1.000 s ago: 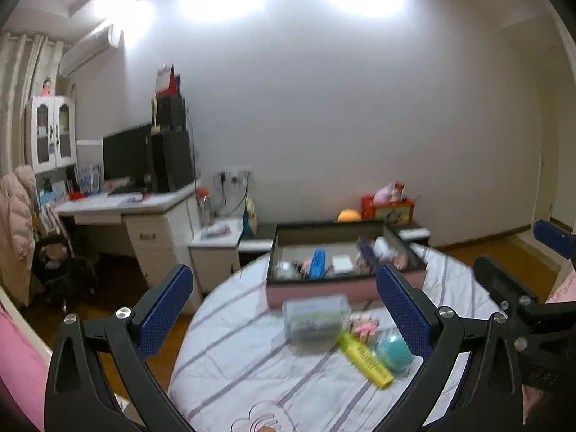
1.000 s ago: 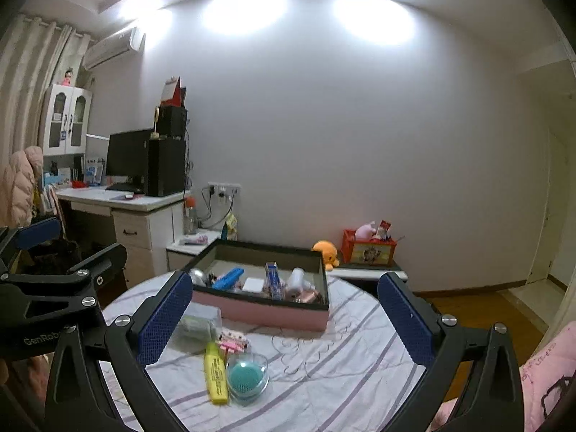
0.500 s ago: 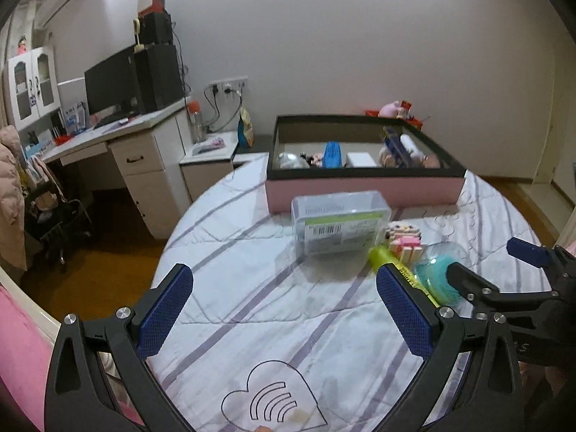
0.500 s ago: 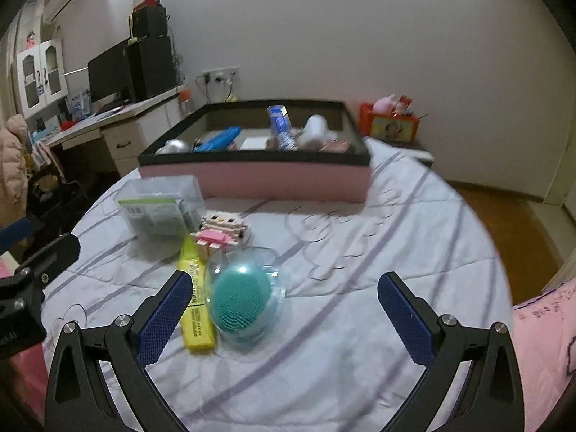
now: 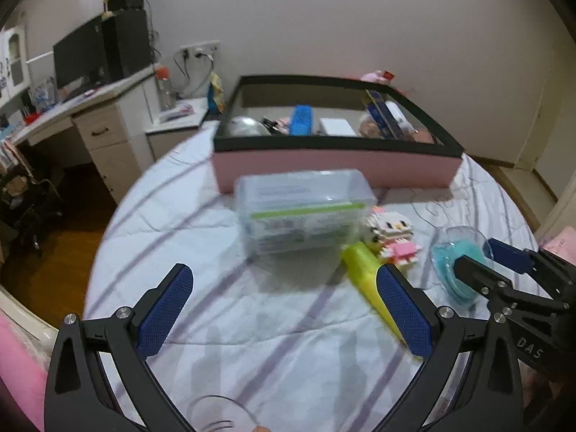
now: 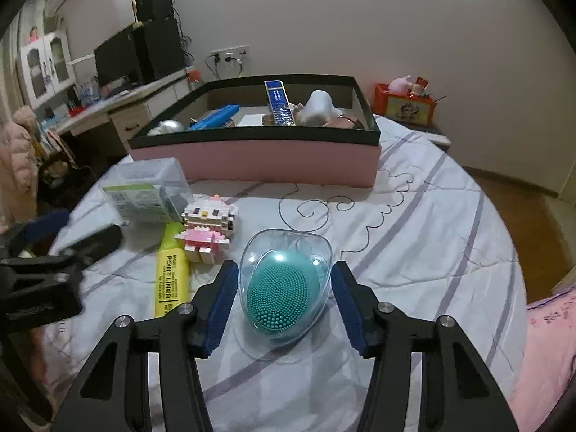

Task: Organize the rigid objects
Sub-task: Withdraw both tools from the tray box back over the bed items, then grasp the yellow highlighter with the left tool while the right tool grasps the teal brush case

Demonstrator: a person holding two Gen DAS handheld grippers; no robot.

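Note:
A teal silicone brush in a clear case [image 6: 279, 288] lies on the striped tablecloth [image 6: 432, 234]. My right gripper [image 6: 284, 273] straddles it, jaws closing, the pads right at the case's sides with no clear press. Left of it lie a yellow highlighter [image 6: 171, 277], a pink-and-white brick figure [image 6: 208, 226] and a clear plastic box with a green label [image 6: 144, 194]. My left gripper [image 5: 284, 277] hangs open over bare cloth in front of that clear box [image 5: 302, 212]. The pink storage box with a black rim [image 5: 334, 169] stands behind, holding several items.
The round table's edge drops to wooden floor [image 5: 54, 252] on the left. A desk with a monitor [image 5: 90, 57] stands beyond. Pink bedding [image 6: 550, 324] lies at the right. An orange box [image 6: 405, 104] sits against the back wall.
Both grippers have sunk and tipped down toward the table. The right jaws have narrowed from wide open around the brush case. The left gripper has come closer to the clear box.

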